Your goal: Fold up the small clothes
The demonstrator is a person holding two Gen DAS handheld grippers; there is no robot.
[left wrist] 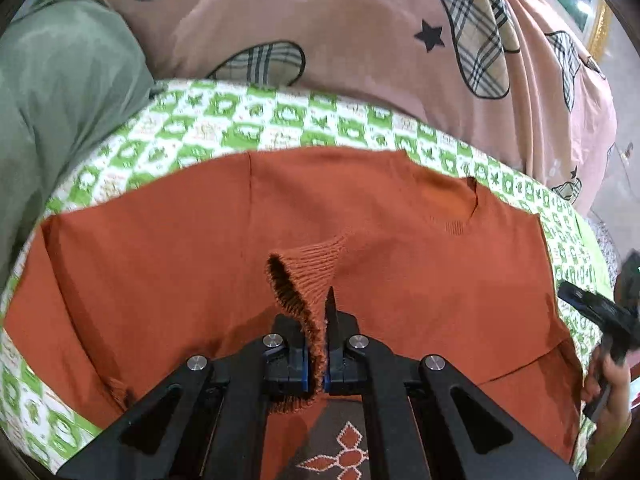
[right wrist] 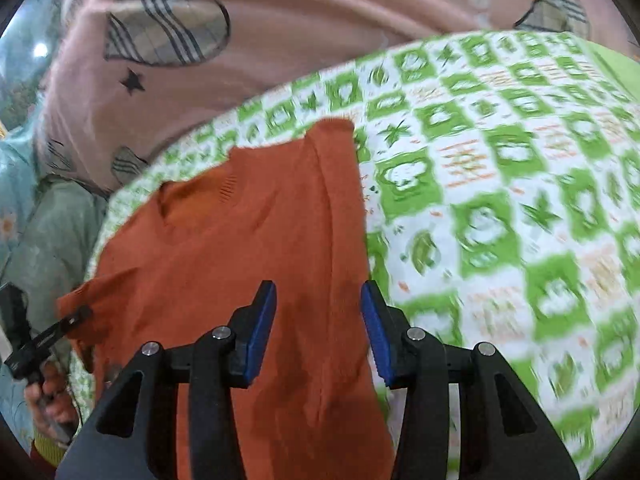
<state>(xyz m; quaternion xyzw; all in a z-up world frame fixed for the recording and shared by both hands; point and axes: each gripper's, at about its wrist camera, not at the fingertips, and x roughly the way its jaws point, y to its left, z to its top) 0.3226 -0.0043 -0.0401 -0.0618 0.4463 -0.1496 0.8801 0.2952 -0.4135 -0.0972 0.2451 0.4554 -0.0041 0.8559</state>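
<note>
Sweater: a rust-orange knit sweater (left wrist: 400,264) lies spread on a green-and-white patterned sheet (left wrist: 248,128).
Left gripper: the left gripper (left wrist: 323,344) is pressed together, pinching the sweater's ribbed cuff (left wrist: 308,276), which stands up from the cloth.
Right gripper: the right gripper (right wrist: 319,336) is spread apart above the sweater, with nothing between its blue pads (right wrist: 262,336).
Background: a pink quilt (left wrist: 360,40) with plaid shapes lies beyond the sheet.

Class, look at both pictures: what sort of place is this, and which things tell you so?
Probably a bedroom, on a bed: a green-checked sheet under the orange sweater, and a bunched pink quilt behind.
</note>
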